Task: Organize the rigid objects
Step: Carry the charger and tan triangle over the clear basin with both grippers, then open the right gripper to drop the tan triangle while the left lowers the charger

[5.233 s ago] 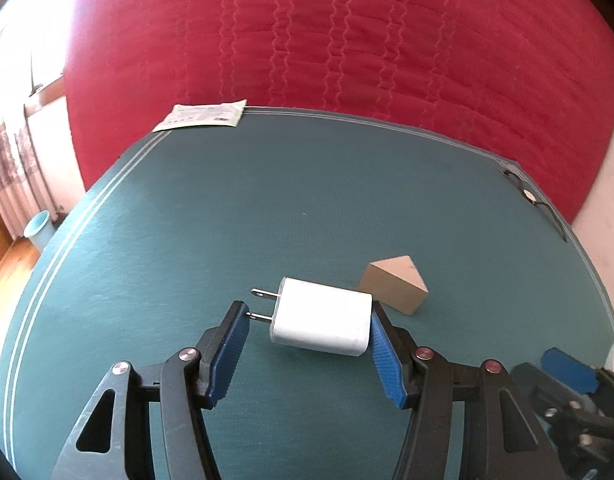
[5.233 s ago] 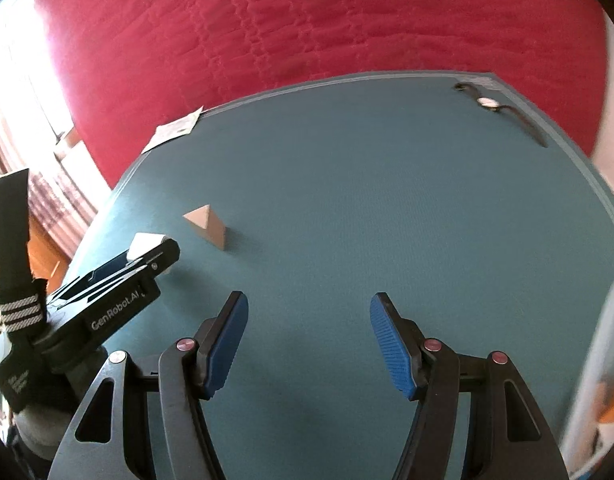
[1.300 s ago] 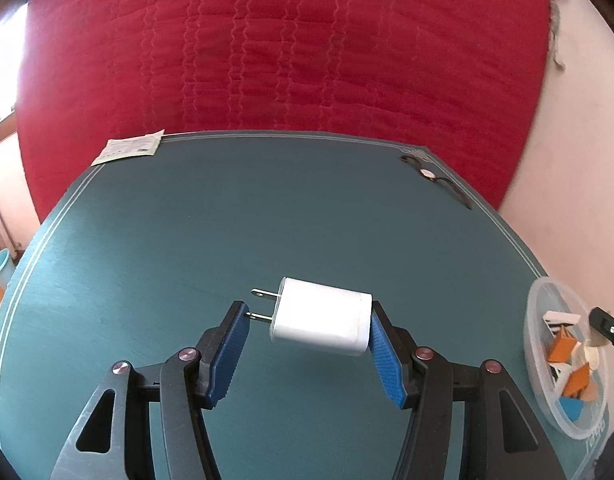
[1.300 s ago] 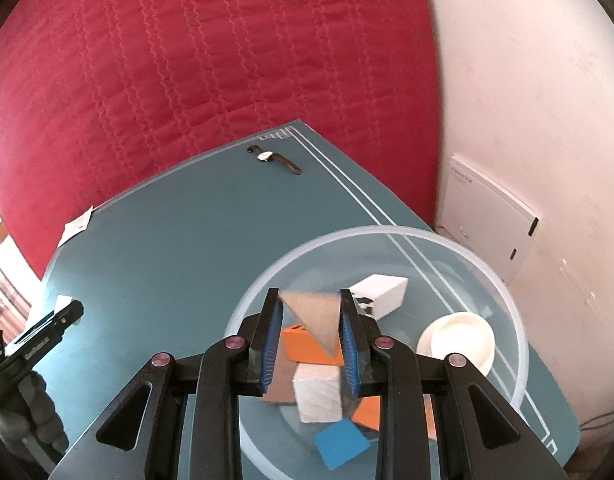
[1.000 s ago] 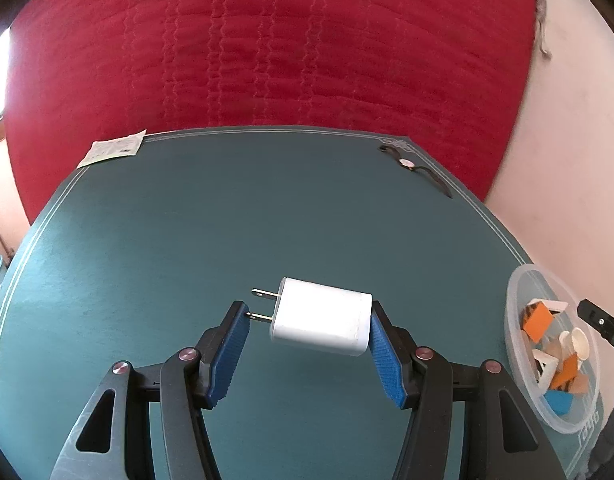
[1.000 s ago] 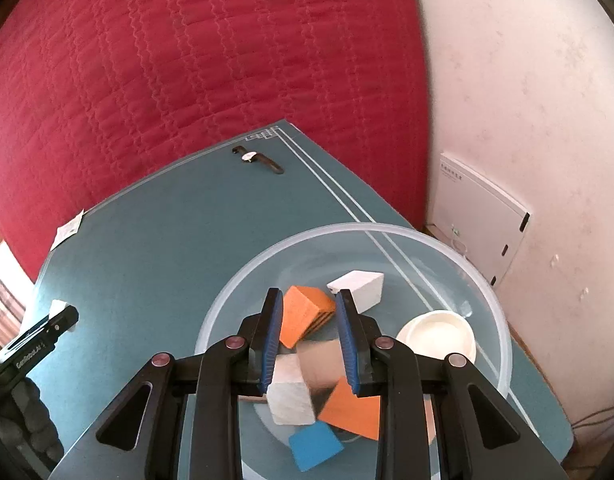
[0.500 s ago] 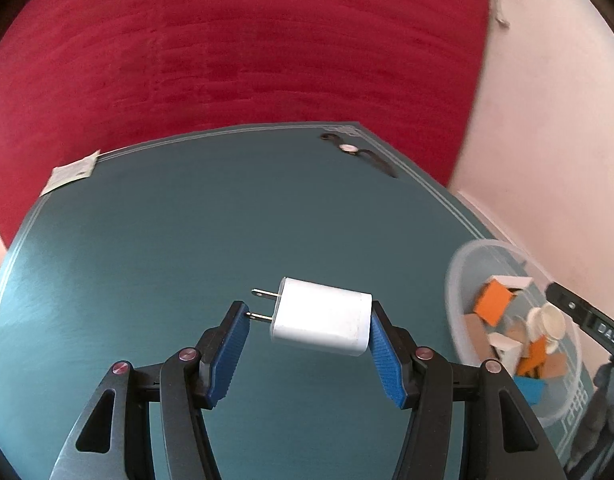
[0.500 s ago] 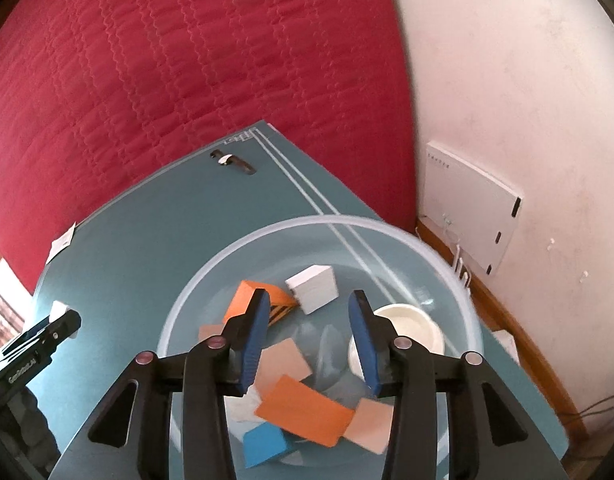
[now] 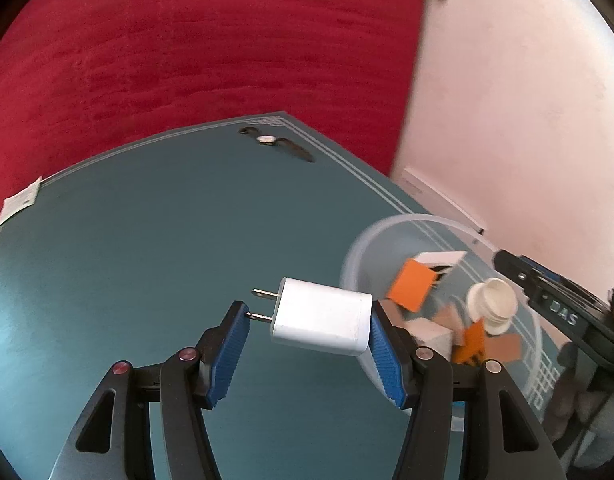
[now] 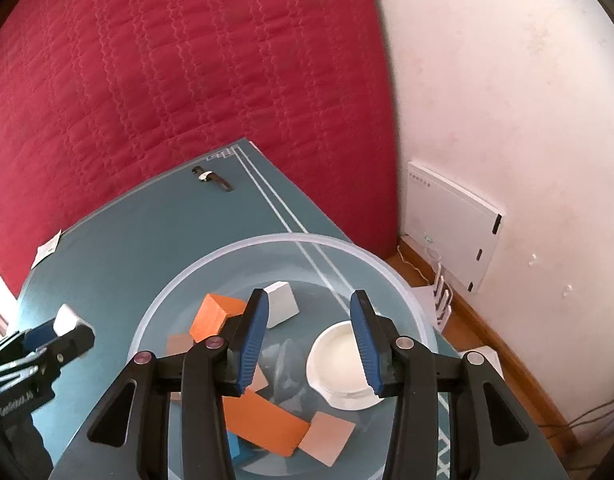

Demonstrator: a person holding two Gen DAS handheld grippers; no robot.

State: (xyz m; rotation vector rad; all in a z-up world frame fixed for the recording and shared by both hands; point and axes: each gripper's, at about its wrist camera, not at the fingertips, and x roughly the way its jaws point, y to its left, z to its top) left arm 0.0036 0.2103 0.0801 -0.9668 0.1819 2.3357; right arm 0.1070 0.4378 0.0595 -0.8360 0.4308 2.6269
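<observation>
Since a second ago the tan block is out of the right gripper [image 10: 309, 332], whose jaws stand parted and empty over the clear bowl [image 10: 267, 242] of blocks. Left gripper [image 9: 307, 336] holds the white charger [image 9: 321, 316] clamped lengthwise, prongs against one pad, above the teal table [image 9: 147, 240] beside the bowl.

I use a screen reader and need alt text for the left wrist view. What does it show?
The left gripper holds a white charger by its ends, prongs pointing left, above a teal table. A clear bowl of blocks sits to the right, and a wristwatch lies at the far edge before a red quilt.
</observation>
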